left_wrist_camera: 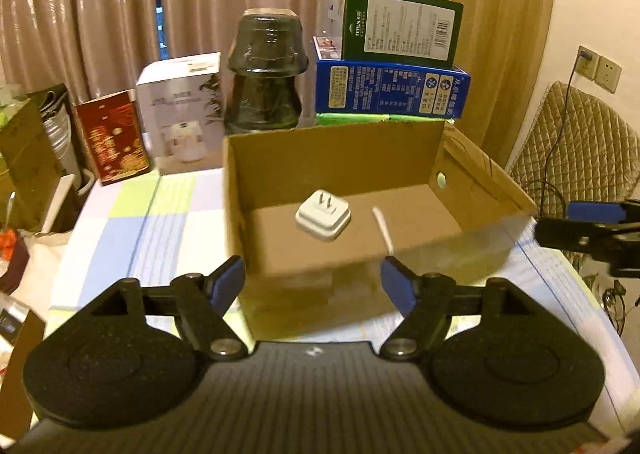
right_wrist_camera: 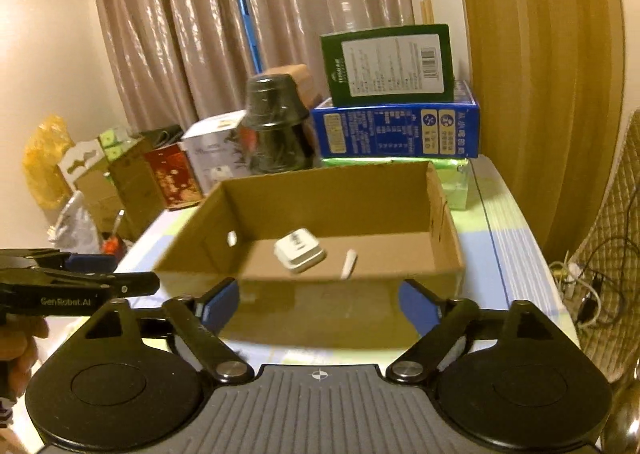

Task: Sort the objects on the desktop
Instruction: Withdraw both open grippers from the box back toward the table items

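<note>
**Two light white pieces in the box, both grippers spread and holding nothing**

We see an open brown cardboard box (left_wrist_camera: 460, 230) filling the middle of the left wrist view, and on its floor, just left of centre, a white square plastic plug adapter (left_wrist_camera: 323, 219) lying on its back with two metal prongs pointing up. Near it, to the right, lies a small white stick-shaped piece (left_wrist_camera: 382, 228), blurred; we cannot tell what it is. The two are close but apart.

Our left gripper (left_wrist_camera: 312, 281) sits in the lower middle of its frame, in front of the box's near wall, its blue-padded fingers (left_wrist_camera: 230, 279) wide apart and grasping nothing. Our right gripper (right_wrist_camera: 319, 304) is likewise spread and unloaded, low in its own view; it also shows at the right edge of the left view.

We judge the adapter light, rigid and smooth-shelled, so likely slippery but not fragile. The best hold looks to be across two opposite flat sides of the body, low down, clear of the prongs. The white stick seems very light and thin; we would pinch it across its middle, squarely, since it may roll or skid on the cardboard.

Behind the box stand a dark glass lamp-like object (left_wrist_camera: 266, 74) and a blue printed carton (left_wrist_camera: 390, 90).
</note>
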A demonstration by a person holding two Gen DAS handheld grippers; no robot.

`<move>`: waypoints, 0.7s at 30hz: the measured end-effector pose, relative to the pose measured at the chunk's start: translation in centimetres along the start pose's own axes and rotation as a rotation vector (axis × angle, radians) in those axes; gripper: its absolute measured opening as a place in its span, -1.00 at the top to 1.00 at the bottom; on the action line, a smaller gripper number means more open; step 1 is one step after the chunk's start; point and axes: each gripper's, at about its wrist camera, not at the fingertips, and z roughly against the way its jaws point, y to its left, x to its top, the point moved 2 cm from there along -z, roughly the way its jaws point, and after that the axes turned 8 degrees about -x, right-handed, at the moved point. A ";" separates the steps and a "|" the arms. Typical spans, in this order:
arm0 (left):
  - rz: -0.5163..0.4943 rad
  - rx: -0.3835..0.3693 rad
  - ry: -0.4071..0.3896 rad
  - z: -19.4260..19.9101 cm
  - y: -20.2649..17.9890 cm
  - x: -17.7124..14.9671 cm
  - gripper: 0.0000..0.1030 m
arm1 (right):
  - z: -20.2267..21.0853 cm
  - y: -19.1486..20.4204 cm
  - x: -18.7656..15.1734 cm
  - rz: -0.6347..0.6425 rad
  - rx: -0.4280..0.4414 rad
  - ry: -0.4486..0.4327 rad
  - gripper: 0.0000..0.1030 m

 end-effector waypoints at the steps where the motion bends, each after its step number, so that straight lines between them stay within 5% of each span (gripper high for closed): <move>1: 0.005 0.004 -0.003 1.0 0.0 -0.6 -0.54 | 1.0 0.4 -0.8 -0.001 0.003 0.001 -0.76; 11: -0.031 0.011 0.013 8.4 -0.6 -7.7 -0.75 | 6.7 2.3 -8.2 -0.051 0.017 0.080 -0.80; 21: -0.168 -0.077 0.109 9.2 -1.2 -12.8 -0.89 | 6.3 3.0 -12.0 0.022 -0.001 0.160 -0.80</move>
